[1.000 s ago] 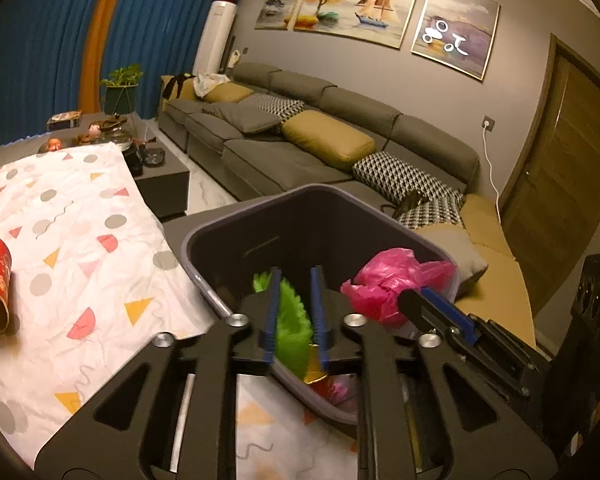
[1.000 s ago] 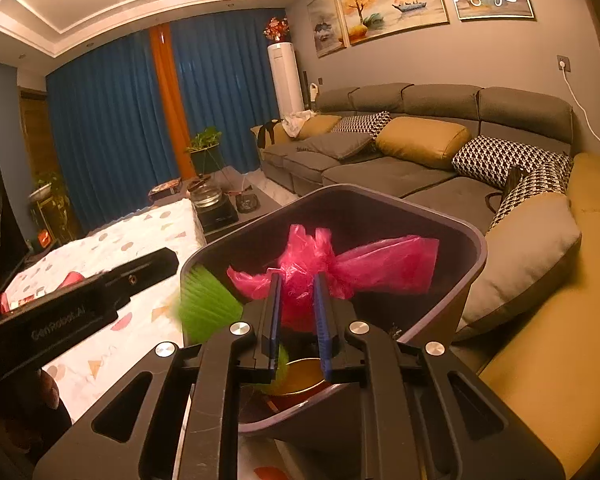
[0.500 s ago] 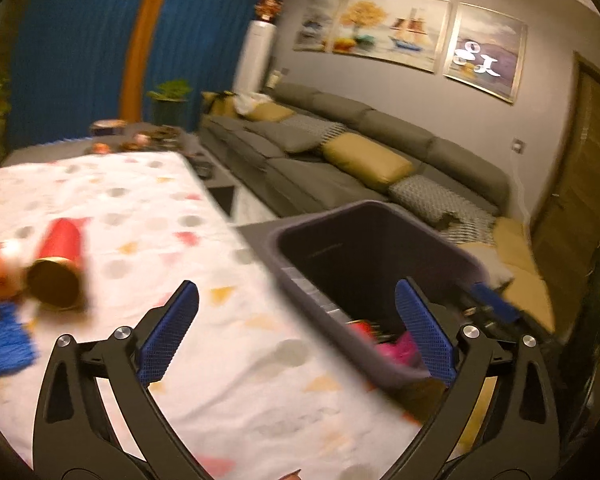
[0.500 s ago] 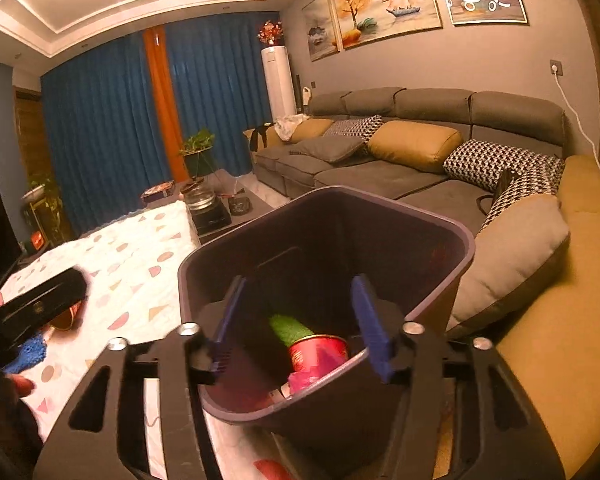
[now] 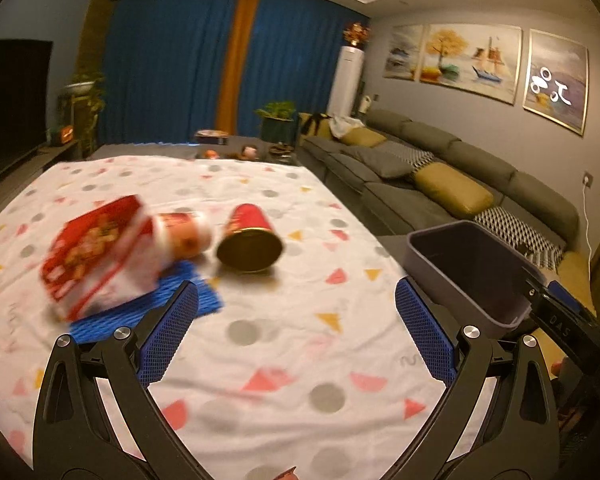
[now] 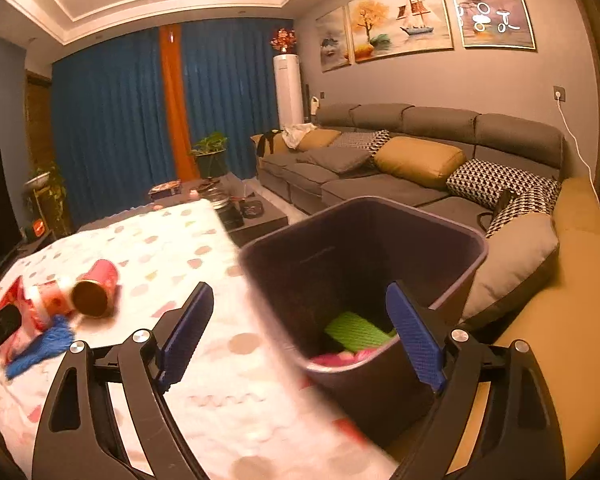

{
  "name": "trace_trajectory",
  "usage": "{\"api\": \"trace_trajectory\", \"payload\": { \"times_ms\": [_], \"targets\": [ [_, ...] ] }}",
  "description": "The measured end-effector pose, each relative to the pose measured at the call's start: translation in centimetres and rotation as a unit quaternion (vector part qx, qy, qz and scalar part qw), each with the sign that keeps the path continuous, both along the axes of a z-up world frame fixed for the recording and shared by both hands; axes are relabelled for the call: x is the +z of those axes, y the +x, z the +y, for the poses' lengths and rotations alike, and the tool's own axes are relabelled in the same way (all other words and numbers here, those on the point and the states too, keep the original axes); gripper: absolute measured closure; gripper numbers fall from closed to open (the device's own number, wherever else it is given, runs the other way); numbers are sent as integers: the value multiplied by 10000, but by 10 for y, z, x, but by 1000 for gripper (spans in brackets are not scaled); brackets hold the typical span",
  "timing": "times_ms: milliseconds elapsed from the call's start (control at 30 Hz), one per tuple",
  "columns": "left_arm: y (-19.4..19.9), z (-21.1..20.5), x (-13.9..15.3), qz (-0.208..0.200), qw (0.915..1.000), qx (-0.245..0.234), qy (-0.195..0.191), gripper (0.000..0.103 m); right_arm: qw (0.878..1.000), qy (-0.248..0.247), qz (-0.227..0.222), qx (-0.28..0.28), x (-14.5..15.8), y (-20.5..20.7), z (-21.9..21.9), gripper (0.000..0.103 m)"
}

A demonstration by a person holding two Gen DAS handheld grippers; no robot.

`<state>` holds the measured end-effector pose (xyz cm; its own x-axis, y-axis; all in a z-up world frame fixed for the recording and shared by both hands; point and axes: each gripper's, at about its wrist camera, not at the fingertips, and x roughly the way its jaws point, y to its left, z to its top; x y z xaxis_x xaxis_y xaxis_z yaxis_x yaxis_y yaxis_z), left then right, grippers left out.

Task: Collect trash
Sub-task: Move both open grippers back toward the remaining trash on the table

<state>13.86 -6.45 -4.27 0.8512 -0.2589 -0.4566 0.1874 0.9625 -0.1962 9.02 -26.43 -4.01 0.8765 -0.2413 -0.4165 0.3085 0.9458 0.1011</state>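
The trash that remains lies in a loose cluster on the patterned tablecloth [image 5: 284,344]: a red cup [image 5: 250,238] tipped on its side with its open mouth facing this way, a red-and-white can [image 5: 182,236] just beside it, a red snack packet [image 5: 96,252] leaning against the can, and a blue foam net [image 5: 148,308] flat under the packet's edge. Over at the table's edge by the sofa [image 6: 420,168] stands the dark bin [image 6: 364,264], with a green foam net [image 6: 358,330] and a bit of pink plastic [image 6: 340,358] lying at the bottom. The left gripper [image 5: 296,330] hangs above the cloth, short of the cluster, its blue-padded fingers spread wide and holding nothing. The right gripper [image 6: 300,338] is over the bin's near rim, likewise spread apart and empty, one finger over the cloth and the other over the bin's opening.
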Motion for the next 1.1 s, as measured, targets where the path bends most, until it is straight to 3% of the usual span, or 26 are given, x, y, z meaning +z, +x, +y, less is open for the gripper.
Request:
{"api": "trace_trajectory", "payload": {
  "times_ms": [433,767,1100],
  "targets": [
    [-40,73,6,60,9985,539,-25,6,9986,-268,-102,436,9,-3,90,16],
    [-56,112,7,60,9960,882,-93,6,9969,-159,-33,766,4,1,125,16],
    [-53,127,4,79,9957,915,-128,6,9960,-167,49,876,-2,8,139,16]
  ]
}}
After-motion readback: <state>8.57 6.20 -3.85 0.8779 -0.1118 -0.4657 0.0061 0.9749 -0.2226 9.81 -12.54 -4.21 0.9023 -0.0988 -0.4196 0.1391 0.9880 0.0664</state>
